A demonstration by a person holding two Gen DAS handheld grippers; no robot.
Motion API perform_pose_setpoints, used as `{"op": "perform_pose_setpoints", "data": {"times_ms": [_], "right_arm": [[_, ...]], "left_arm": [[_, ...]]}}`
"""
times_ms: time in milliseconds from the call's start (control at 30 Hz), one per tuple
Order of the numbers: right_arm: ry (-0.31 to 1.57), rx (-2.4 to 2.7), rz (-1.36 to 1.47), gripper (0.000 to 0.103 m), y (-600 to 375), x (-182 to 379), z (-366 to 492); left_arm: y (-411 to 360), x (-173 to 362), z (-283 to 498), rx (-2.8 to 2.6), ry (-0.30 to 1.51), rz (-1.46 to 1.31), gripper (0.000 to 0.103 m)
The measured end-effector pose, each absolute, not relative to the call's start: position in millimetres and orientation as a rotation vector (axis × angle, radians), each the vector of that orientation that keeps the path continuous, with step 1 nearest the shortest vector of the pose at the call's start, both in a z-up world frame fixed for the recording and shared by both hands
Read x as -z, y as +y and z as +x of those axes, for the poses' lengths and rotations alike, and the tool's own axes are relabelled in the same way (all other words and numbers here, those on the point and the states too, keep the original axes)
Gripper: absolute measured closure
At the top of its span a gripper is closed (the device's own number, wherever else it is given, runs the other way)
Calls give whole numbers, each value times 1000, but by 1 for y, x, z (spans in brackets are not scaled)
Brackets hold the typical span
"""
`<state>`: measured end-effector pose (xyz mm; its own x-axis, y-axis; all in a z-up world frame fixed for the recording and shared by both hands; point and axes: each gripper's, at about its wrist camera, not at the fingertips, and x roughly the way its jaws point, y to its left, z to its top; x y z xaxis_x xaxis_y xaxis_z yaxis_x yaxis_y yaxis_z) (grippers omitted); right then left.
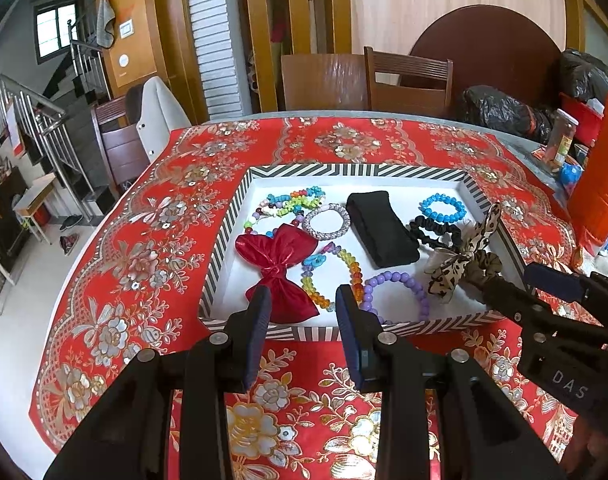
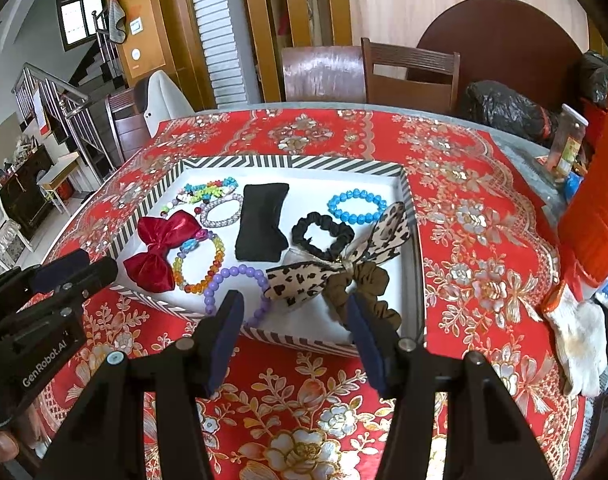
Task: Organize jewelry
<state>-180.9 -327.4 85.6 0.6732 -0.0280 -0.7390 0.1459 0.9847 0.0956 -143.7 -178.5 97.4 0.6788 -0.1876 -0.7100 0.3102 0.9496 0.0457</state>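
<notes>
in the striped tray (image 1: 240,196) on the red floral cloth (image 1: 144,240) we recorded a red bow (image 1: 280,264), a purple bead bracelet (image 1: 400,292), a blue bead bracelet (image 1: 442,208), a black pouch (image 1: 380,228) and a leopard-print scrunchie (image 2: 336,268). we found the left gripper (image 1: 304,300) parted and empty over the tray's near edge. the right gripper (image 2: 294,308) stood likewise parted, holding nothing.

Around the Table

Red flowered tablecloth (image 1: 144,208) spread over the table. Wooden chair (image 1: 408,80) at the far side. Black plastic bag (image 1: 500,110) and a jar (image 1: 560,140) at the right edge. White glove (image 2: 580,340) lying nearby. Staircase (image 1: 44,120) far left.
</notes>
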Motion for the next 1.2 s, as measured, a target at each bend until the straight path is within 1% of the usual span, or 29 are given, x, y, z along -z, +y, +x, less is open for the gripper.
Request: {"op": "perform_pose_setpoints", "data": {"times_ms": [1200], "right_arm": [[839, 86, 139, 46, -323, -85, -181]], "left_arm": [[-182, -92, -145, 301, 785, 168, 69]]}}
